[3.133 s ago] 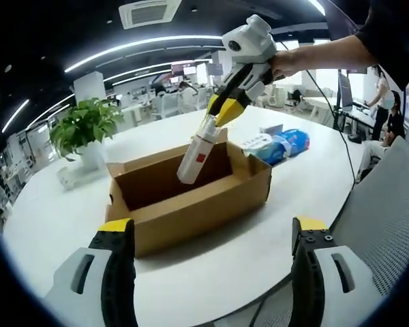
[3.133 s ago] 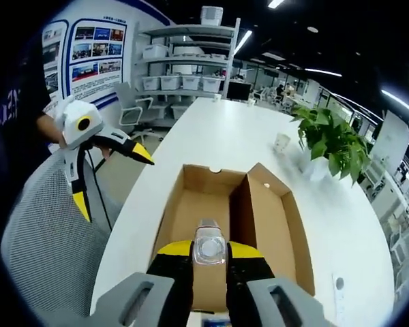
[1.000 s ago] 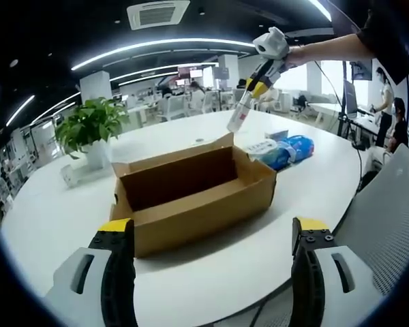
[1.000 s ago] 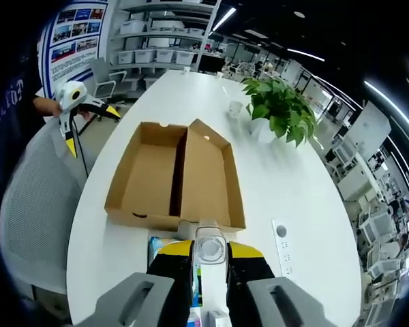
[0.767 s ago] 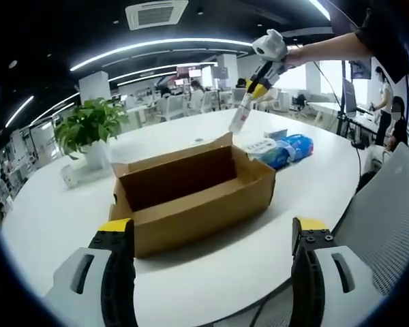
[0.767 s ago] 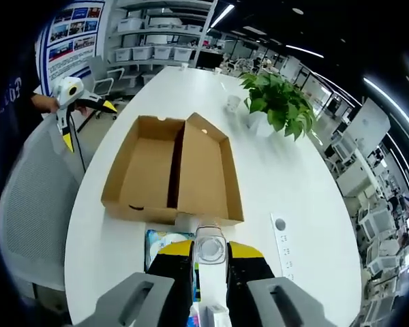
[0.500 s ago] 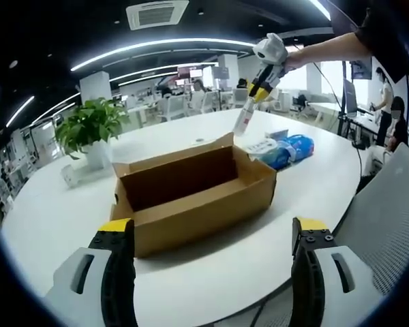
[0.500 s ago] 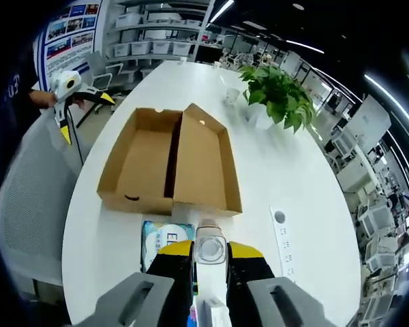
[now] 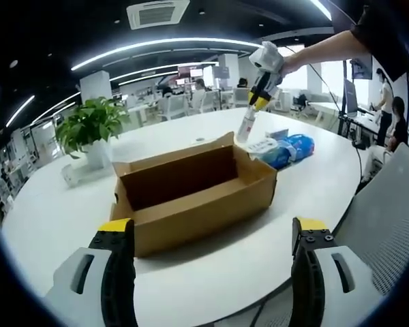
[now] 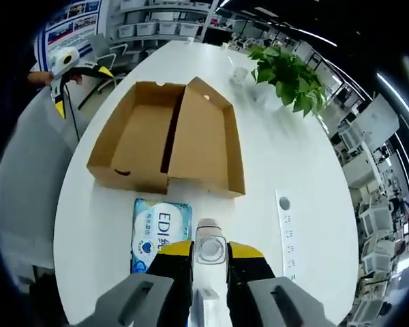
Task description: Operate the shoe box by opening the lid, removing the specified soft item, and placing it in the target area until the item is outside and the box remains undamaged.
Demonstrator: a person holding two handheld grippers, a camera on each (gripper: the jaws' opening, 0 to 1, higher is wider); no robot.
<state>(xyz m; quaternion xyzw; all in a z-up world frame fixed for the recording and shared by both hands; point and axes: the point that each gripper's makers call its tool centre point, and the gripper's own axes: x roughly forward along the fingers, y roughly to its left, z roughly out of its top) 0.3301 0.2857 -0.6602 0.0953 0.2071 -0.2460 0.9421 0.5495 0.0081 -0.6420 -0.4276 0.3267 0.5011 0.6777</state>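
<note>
The brown cardboard shoe box point(image 9: 191, 194) lies open on the white table point(image 9: 48, 218), and its inside point(image 10: 133, 139) looks bare, with the lid point(image 10: 204, 143) folded out beside it. My right gripper point(image 10: 210, 253) is shut on a white bottle-shaped item point(image 10: 210, 238). In the left gripper view that right gripper point(image 9: 257, 102) holds the white item point(image 9: 245, 127) upright above the table, just beyond the box's far right corner. My left gripper point(image 9: 213, 226) stands open before the box, nothing between its jaws; it also shows as the left gripper point(image 10: 73, 85) off the table edge.
A blue soft pack point(image 10: 160, 231) and a small white carton point(image 9: 262, 145) lie beside the box. A potted plant point(image 9: 88, 126) and a cup point(image 10: 240, 75) stand farther off. A flat white strip point(image 10: 284, 218) lies on the table. A grey chair point(image 9: 388, 204) sits close by.
The right gripper has carried the white item out of the box, past its far end, and lower towards the table beside the blue pack. The left gripper has stayed open and still.
</note>
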